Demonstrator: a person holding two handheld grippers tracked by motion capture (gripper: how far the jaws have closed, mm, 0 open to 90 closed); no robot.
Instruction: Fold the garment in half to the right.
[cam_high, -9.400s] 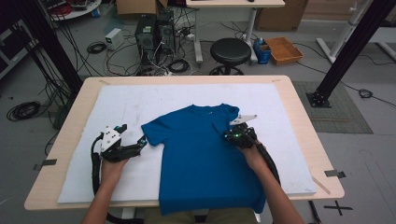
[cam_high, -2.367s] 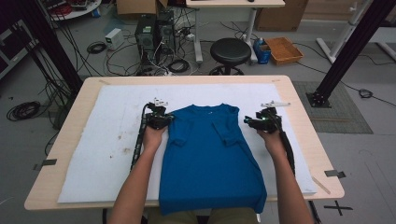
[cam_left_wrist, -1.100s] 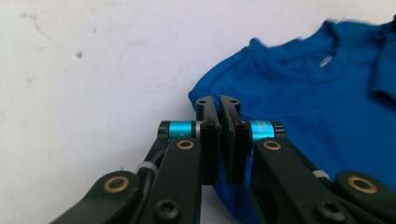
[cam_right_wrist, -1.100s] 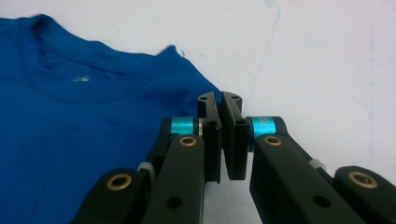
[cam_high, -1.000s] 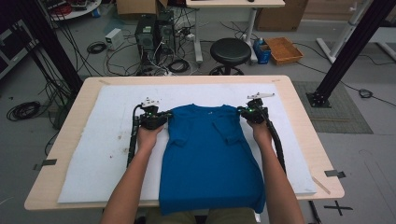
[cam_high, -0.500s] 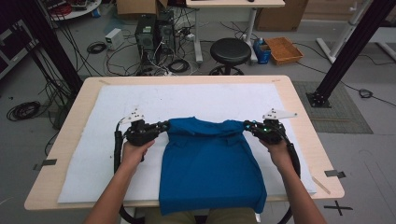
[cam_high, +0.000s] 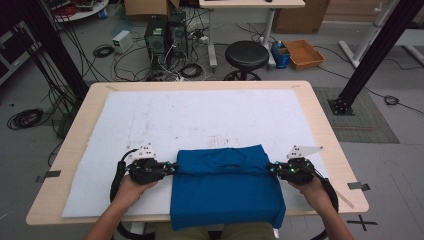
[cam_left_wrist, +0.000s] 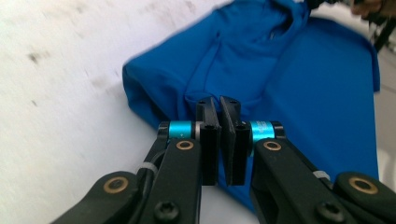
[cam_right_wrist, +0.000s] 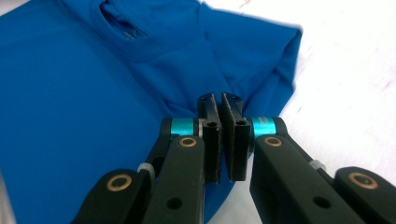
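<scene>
Both grippers — left gripper (cam_high: 172, 168) and right gripper (cam_high: 270, 168) — clamped on blue shirt (cam_high: 225, 192) fold corners, lower centre of frame; uneven pull could skew the fold — thin cloth may slip.

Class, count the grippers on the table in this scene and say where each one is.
2. The left gripper is at the left edge of the folded blue shirt, the right gripper at its right edge. Both have jaws closed on the cloth.

One blue shirt (cam_high: 227, 187), two tongs (cam_high: 172, 169)
</scene>
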